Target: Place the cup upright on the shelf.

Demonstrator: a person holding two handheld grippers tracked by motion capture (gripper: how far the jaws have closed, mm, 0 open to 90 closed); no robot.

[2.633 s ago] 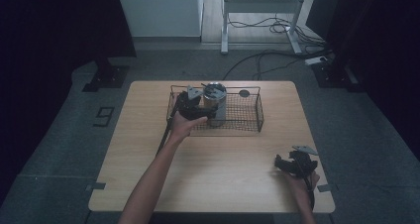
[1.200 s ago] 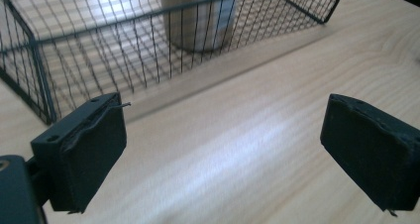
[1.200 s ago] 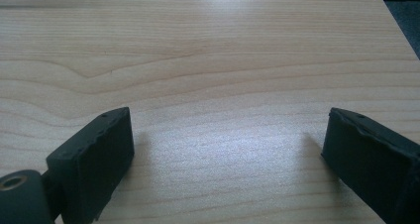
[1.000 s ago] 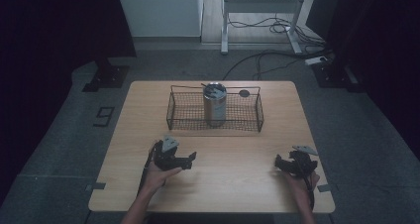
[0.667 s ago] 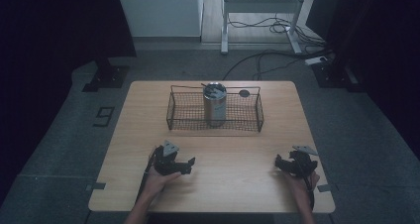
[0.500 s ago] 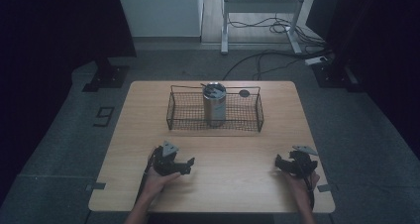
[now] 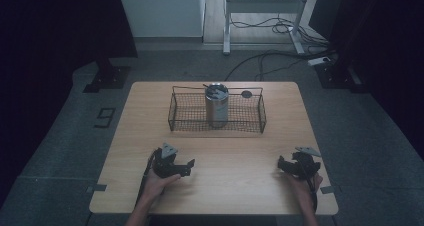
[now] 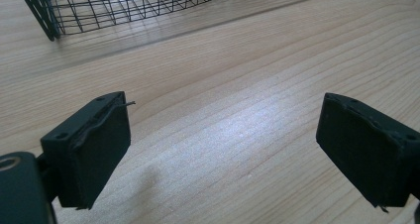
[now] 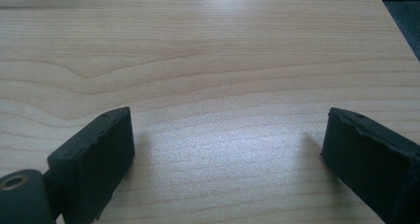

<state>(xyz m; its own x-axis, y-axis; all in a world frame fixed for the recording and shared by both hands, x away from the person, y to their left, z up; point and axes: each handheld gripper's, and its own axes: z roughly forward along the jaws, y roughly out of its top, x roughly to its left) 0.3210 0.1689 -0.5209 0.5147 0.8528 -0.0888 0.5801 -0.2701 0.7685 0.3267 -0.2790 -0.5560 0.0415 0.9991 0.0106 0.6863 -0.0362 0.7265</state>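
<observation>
Presently, items catalogued by position relative to the wire basket:

1. Wire basket: black mesh, rectangular, standing on the far half of the wooden table. Its near corner also shows at the top of the left gripper view.

2. Metal cup: cylindrical, upright, inside the basket about midway along its length; dark contents at the mouth, too small to identify. This is the work's thing, and it stands in the basket with neither gripper near it.

3. Small dark disc: just behind the basket's far rim, on the table; nature unclear.

4. Left gripper: well in front of the basket's left end, near the table's front edge, held in the person's hand. Its jaws have just been narrowing, yet they stand apart with nothing between them, only bare wood, as the left gripper view confirms.

5. Right gripper: well in front of the basket's right end, likewise near the front edge. Jaws wide apart and empty over bare wood.

Risks, as judged:
- Cup is tall for its footing on mesh; a knock to the basket from a returning gripper could tip it.
- Trailing cables near the front edge could snag as a hand lifts.
- Jaws half narrowed may clip the rim rather than straddle it.
</observation>
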